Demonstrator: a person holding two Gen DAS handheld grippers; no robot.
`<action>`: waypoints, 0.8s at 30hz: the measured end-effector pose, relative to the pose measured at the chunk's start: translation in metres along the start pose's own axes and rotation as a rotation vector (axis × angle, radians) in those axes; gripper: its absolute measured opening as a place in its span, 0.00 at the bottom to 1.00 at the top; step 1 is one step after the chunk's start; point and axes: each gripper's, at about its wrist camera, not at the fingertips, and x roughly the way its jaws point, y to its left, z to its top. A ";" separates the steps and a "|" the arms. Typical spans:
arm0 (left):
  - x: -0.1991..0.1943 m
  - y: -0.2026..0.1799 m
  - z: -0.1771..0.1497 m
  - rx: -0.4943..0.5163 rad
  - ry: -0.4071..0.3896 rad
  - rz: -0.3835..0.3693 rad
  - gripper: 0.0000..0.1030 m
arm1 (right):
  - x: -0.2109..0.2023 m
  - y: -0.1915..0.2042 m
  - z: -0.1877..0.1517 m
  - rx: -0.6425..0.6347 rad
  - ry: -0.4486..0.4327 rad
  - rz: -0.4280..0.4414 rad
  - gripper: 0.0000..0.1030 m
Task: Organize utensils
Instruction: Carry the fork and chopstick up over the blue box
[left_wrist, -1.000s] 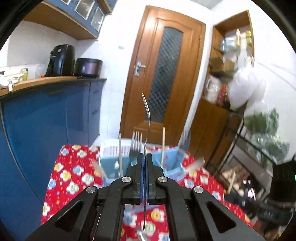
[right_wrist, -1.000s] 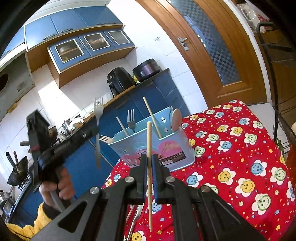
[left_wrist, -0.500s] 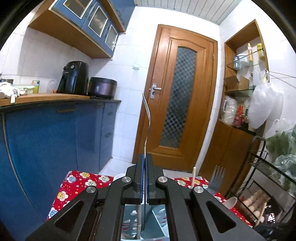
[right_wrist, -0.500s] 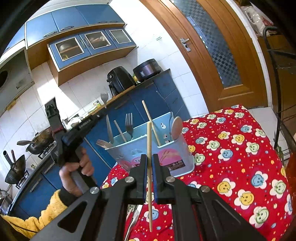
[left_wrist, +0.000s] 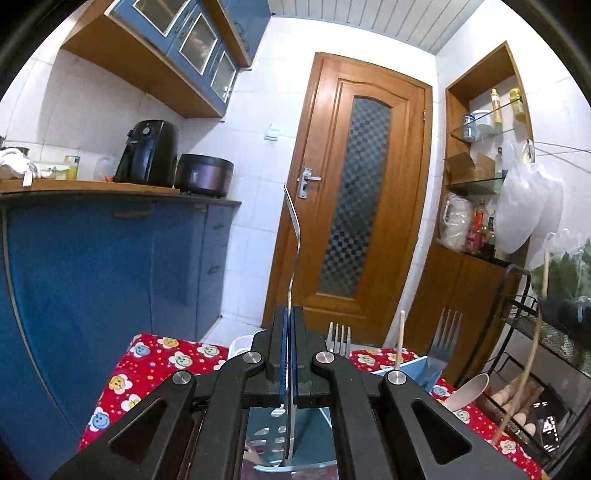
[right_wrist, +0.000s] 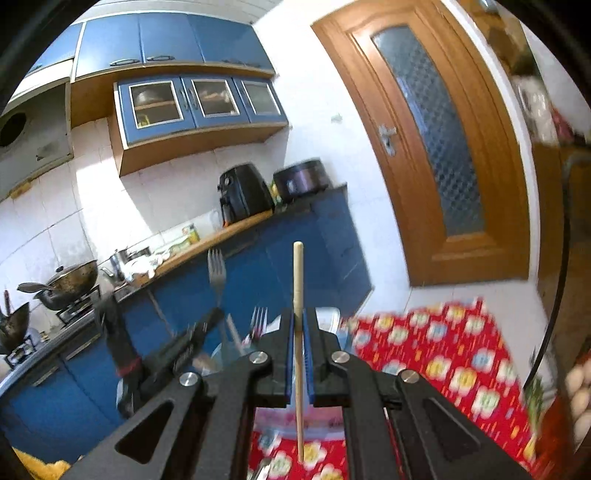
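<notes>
Steel fork sits pinched in the left gripper above the blue caddy. Lowering it in comes next. Right gripper pinches a wooden chopstick.

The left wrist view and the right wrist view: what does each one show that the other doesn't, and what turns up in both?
Only the left wrist view shows the left hand-held gripper from behind, shut on a fork seen edge-on, plus a pale spoon and shelves.

Only the right wrist view shows the right hand-held gripper shut on a chopstick, and woks on a stove.

Both show the door, the black air fryer, the red flowered tablecloth and the blue utensil holder.
</notes>
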 end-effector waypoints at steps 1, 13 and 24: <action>-0.001 0.000 -0.001 -0.001 -0.001 0.001 0.01 | 0.003 0.001 0.006 -0.012 -0.016 -0.012 0.06; 0.000 0.002 -0.011 -0.008 -0.006 -0.006 0.01 | 0.068 0.010 0.008 -0.127 -0.042 -0.096 0.06; -0.003 -0.003 -0.014 0.013 -0.011 -0.013 0.01 | 0.088 0.015 -0.015 -0.166 0.031 -0.073 0.10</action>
